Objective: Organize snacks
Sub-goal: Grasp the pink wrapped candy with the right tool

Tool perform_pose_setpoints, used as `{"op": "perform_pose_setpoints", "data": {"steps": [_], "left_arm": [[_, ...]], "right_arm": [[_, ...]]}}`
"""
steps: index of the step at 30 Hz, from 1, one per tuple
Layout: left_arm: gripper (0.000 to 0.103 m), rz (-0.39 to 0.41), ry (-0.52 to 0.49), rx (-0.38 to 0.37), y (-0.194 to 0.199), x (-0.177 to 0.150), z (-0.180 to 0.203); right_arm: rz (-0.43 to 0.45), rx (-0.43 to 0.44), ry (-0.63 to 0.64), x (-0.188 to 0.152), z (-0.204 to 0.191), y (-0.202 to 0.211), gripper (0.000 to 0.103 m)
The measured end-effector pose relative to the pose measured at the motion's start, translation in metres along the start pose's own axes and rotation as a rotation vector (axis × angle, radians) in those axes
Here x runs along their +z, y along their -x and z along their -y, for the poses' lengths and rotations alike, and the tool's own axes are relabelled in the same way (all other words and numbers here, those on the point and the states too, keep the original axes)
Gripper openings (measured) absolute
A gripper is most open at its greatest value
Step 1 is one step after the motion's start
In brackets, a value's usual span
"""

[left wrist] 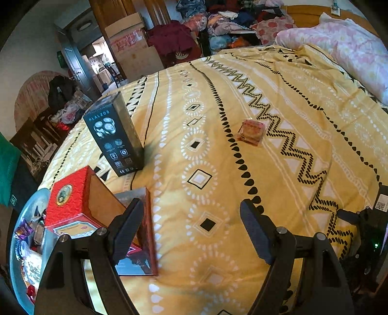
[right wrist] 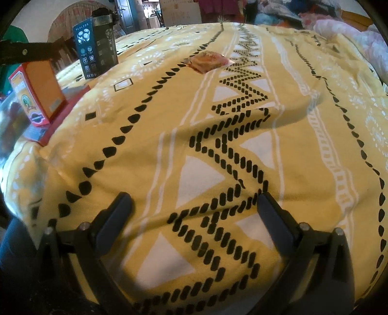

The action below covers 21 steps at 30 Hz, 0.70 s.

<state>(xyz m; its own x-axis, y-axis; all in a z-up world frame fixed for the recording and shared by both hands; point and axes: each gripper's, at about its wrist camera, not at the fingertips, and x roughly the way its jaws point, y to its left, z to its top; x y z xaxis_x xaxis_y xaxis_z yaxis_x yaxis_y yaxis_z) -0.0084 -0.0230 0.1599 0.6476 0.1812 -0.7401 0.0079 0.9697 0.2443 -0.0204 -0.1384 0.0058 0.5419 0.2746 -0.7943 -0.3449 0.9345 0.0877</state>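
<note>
A small clear-wrapped orange snack packet [left wrist: 251, 132] [right wrist: 209, 61] lies alone on the yellow patterned bedspread [left wrist: 303, 116] [right wrist: 303, 150], well ahead of both grippers. A red and orange box [left wrist: 72, 201] [right wrist: 36, 92] stands at the bed's left edge on a flat red-rimmed box [left wrist: 145, 232] [right wrist: 60, 116]. Behind it stands a tall dark box [left wrist: 116, 135] [right wrist: 95, 48]. My left gripper [left wrist: 194, 210] is open over the bedspread, its left finger by the flat box. My right gripper [right wrist: 194, 201] is open wide above bare bedspread, nothing between its fingers.
A round tray [left wrist: 18, 242] with several wrapped snacks sits off the bed's left edge. A pink pillow [left wrist: 339, 46] lies at the far right. Piled clothes [left wrist: 230, 21] and a doorway [left wrist: 101, 65] lie beyond the bed. The other gripper's body [left wrist: 368, 230] shows at the right edge.
</note>
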Motion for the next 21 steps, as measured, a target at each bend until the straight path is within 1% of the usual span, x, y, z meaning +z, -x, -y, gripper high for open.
{"op": "perform_pose_setpoints", "data": {"steps": [4,6,8,9,11,12,13,16,17,21], "left_arm": [[0.082,-0.028,0.020,-0.030,-0.018,-0.004,0.001],[0.082,-0.046,0.027,-0.054,-0.030,-0.007,0.003],[0.082,-0.057,0.023,-0.066,-0.042,-0.011,0.006],[0.082,-0.065,0.024,-0.076,-0.050,-0.013,0.007],[0.082,-0.066,0.029,-0.088,-0.061,-0.016,0.008],[0.082,-0.066,0.034,-0.099,-0.068,-0.017,0.009],[0.082,-0.064,0.039,-0.114,-0.073,-0.018,0.009],[0.082,-0.061,0.068,-0.151,-0.092,-0.022,0.007],[0.082,-0.060,0.079,-0.164,-0.098,-0.024,0.006],[0.082,-0.057,0.126,-0.189,-0.118,-0.036,-0.001]], "right_arm": [[0.014,0.002,-0.005,0.000,0.000,0.001,0.103],[0.022,0.029,-0.031,0.001,0.004,0.007,0.103],[0.046,0.069,-0.068,0.000,0.011,0.016,0.099],[0.054,0.088,-0.089,0.000,0.016,0.020,0.095],[0.057,0.128,-0.125,0.002,0.026,0.025,0.090],[0.058,0.140,-0.138,0.005,0.029,0.026,0.086],[0.058,0.159,-0.147,0.010,0.033,0.027,0.084],[0.060,0.167,-0.127,0.033,0.038,0.026,0.084],[0.054,0.187,-0.139,0.046,0.043,0.021,0.084],[0.016,0.248,-0.261,0.092,0.059,-0.006,0.085]]}}
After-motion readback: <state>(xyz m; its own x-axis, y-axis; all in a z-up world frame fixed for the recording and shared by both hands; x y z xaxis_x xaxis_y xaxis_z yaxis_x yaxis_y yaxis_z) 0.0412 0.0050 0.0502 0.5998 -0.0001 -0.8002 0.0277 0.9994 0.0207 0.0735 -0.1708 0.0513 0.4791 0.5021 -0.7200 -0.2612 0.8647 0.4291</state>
